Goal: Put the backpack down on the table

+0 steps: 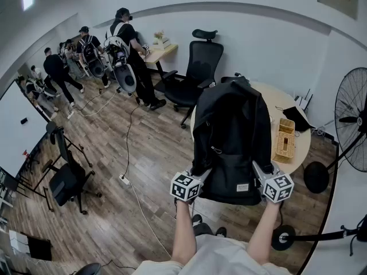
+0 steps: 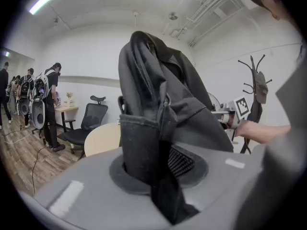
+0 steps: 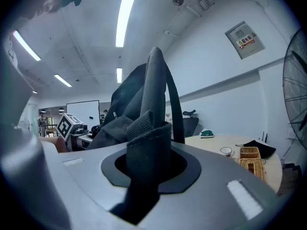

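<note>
A black backpack (image 1: 232, 139) hangs between my two grippers over the near edge of the round pale table (image 1: 299, 153). My left gripper (image 1: 200, 175) is shut on its lower left corner, my right gripper (image 1: 257, 168) on its lower right. In the left gripper view a fold of the backpack (image 2: 153, 109) runs down into the gripper (image 2: 148, 171), and the table (image 2: 102, 139) lies behind it. In the right gripper view a padded strap of the backpack (image 3: 151, 128) is clamped in the gripper (image 3: 146, 169). The grey housings hide the pads in both gripper views.
On the table's right side stand a wicker basket (image 1: 285, 139), a black pouch (image 1: 297, 118) and a cup (image 3: 226, 151). A black office chair (image 1: 195, 73) is behind the table and a standing fan (image 1: 351, 119) at the right. Several people (image 1: 123, 50) work at the back left.
</note>
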A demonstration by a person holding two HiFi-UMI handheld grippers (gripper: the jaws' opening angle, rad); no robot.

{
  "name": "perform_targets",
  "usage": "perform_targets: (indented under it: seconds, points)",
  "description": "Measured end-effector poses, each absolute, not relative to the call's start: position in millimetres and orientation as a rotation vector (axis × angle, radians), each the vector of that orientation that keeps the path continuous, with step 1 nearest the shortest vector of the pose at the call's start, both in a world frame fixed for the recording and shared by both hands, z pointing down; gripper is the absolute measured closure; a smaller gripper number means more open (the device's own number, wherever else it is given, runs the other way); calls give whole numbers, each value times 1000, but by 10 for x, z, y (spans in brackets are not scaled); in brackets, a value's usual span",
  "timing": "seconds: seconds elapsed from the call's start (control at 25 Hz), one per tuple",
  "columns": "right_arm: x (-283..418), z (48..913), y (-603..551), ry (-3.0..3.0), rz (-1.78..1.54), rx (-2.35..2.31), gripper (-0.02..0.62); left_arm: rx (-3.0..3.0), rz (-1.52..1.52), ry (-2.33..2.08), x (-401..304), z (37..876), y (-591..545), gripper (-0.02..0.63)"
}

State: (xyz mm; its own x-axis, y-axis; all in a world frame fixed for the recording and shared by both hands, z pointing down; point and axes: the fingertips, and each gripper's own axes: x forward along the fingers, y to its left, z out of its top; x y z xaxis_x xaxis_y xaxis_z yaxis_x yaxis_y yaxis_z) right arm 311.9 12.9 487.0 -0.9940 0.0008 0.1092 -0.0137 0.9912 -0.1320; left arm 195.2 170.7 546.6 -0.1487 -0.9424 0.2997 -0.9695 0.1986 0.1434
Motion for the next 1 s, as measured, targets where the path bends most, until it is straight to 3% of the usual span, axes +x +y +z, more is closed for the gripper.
perform_targets:
  seconds: [0.44,1.0]
  points:
    - [3194,5115,287,-2959,215,-27,512,1810,95,-2069,2076,5768,1880,463]
    - [2287,5014,447,-2965,232,115,511,1879,162,-2012,1067,5635,1980,463]
